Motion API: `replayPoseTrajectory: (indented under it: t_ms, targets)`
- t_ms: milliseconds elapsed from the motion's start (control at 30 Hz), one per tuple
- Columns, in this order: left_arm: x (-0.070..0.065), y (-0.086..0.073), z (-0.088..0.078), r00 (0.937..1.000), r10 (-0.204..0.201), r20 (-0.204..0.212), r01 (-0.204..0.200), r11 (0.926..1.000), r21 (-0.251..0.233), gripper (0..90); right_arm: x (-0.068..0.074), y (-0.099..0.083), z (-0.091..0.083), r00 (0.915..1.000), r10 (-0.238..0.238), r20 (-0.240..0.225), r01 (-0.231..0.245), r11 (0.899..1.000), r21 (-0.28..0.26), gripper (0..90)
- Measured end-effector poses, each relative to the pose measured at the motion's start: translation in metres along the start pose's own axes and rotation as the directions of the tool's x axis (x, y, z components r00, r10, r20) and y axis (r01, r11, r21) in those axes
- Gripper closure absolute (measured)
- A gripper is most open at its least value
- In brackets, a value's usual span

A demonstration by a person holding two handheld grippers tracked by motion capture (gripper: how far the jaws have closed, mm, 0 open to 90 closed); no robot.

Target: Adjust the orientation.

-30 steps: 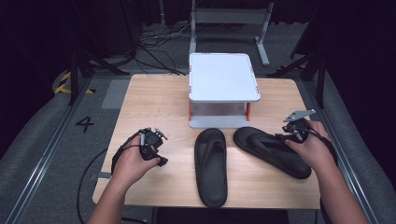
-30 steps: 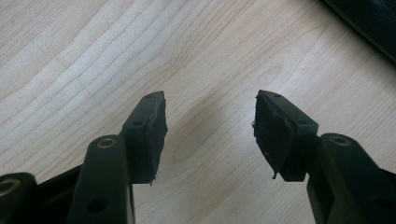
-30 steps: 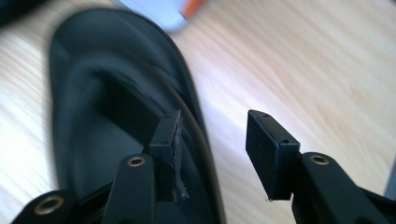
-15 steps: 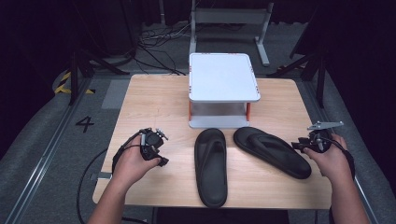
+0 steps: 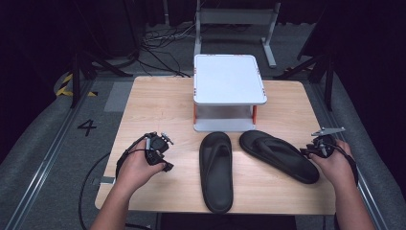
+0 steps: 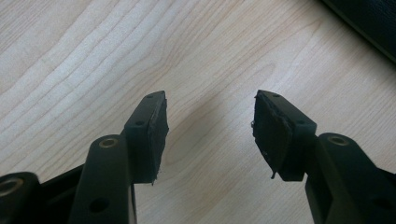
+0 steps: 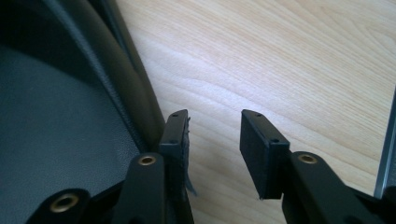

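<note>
Moved off right sandal (image 5: 280,155) toward bench (image 5: 158,103) edge: right gripper (image 7: 214,140), fingers just closing, partly open, empty, beside sandal heel. Left gripper (image 6: 209,128) open, empty, low over bench. "4" (image 5: 86,127) on floor.

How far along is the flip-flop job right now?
Done: nothing looks stowed; both flip-flops lie on the table, the left flip-flop and the right flip-flop, in front of the white rack. In hand: nothing; right gripper sits at the right flip-flop's heel, jaws closing on nothing. Left gripper idles open. Left: everything.
</note>
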State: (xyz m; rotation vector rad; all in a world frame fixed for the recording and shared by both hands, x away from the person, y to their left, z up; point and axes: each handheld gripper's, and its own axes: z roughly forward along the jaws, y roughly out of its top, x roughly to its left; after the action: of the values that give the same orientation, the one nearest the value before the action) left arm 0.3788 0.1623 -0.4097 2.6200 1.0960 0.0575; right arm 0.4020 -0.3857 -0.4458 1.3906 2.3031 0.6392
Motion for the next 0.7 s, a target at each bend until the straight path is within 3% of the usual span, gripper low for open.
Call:
replayPoseTrajectory:
  t_ms: [133,233,300,333,367,400,467,567,700]
  targets:
    - [0.000,0.000,0.000,1.0000,-0.003,0.000,0.003,1.0000,0.000,45.7,0.009,0.000,-0.002,0.9959,-0.006,-0.091,0.008,1.000,0.030,62.2]
    - [-0.001,0.000,-0.001,1.0000,0.003,0.000,-0.003,1.0000,-0.001,45.5,0.021,-0.001,-0.006,0.9861,-0.038,-0.161,0.051,0.996,0.074,60.8]
    - [-0.001,0.002,-0.002,1.0000,0.008,-0.001,-0.008,1.0000,-0.004,45.4,0.031,-0.002,-0.009,0.9747,-0.069,-0.212,0.092,0.991,0.097,59.5]
    - [-0.001,0.002,-0.002,1.0000,0.008,-0.001,-0.008,1.0000,-0.004,45.5,0.031,-0.002,-0.009,0.9747,-0.069,-0.212,0.092,0.991,0.097,59.5]
    - [-0.001,0.003,-0.002,0.9999,0.011,0.000,-0.011,0.9999,-0.007,45.5,0.041,-0.002,-0.010,0.9634,-0.097,-0.250,0.129,0.985,0.117,58.5]
    - [-0.001,0.003,-0.001,0.9999,0.016,-0.003,-0.016,0.9999,-0.004,45.5,0.041,-0.002,-0.010,0.9634,-0.097,-0.250,0.129,0.985,0.117,58.5]
    - [-0.002,0.006,0.001,0.9998,0.019,0.002,-0.019,0.9998,0.000,45.4,0.050,-0.001,-0.012,0.9523,-0.117,-0.282,0.161,0.977,0.139,58.2]
    - [-0.004,0.009,0.003,0.9994,0.033,0.010,-0.033,0.9994,0.007,45.5,0.068,0.003,-0.013,0.9303,-0.155,-0.333,0.217,0.963,0.159,58.0]
    - [-0.005,0.011,0.005,0.9993,0.035,0.012,-0.035,0.9993,0.012,45.5,0.084,0.005,-0.012,0.9024,-0.167,-0.397,0.252,0.953,0.171,56.4]
